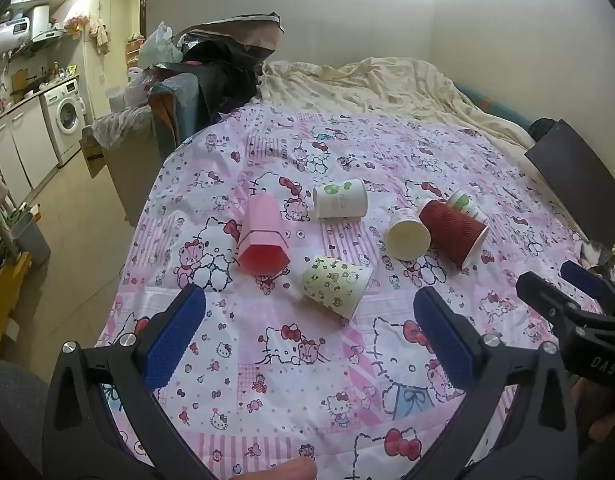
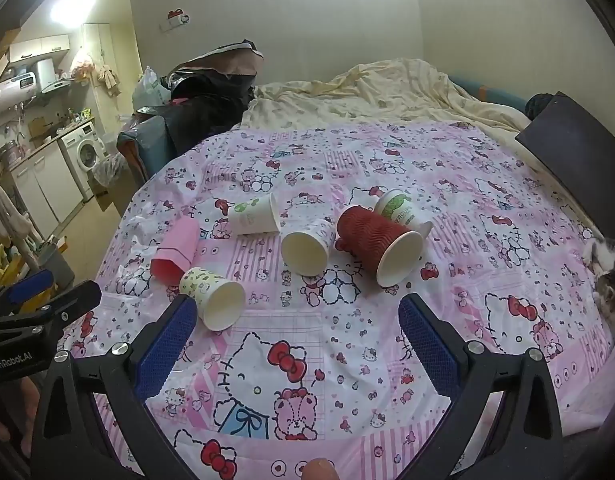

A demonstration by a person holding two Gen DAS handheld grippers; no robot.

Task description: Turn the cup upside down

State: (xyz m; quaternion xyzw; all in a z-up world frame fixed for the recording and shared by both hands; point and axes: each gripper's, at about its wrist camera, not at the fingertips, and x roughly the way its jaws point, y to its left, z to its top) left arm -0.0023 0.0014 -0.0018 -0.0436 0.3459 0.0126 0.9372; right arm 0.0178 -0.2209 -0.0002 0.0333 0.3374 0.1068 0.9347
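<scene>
Six cups (image 2: 223, 299) lie tipped on the pink-clothed, perhaps round, table (image 2: 507, 184).

Six cups, all on their sides on the worktop. Pink faceted cup (image 1: 261, 232) far left, mouth toward camera. Yellow-green patterned cup (image 1: 336, 286) just beside it, nearest. White cup with green print (image 1: 339, 199) behind. Plain cream cup (image 1: 408, 234) touching red ribbed cup (image 1: 453, 232), which overlaps a green-printed white cup (image 1: 465, 204).

Six cups (image 2: 381, 245) lie tipped beyond the right tool's (image 2: 297, 316) spread fingers.
</scene>
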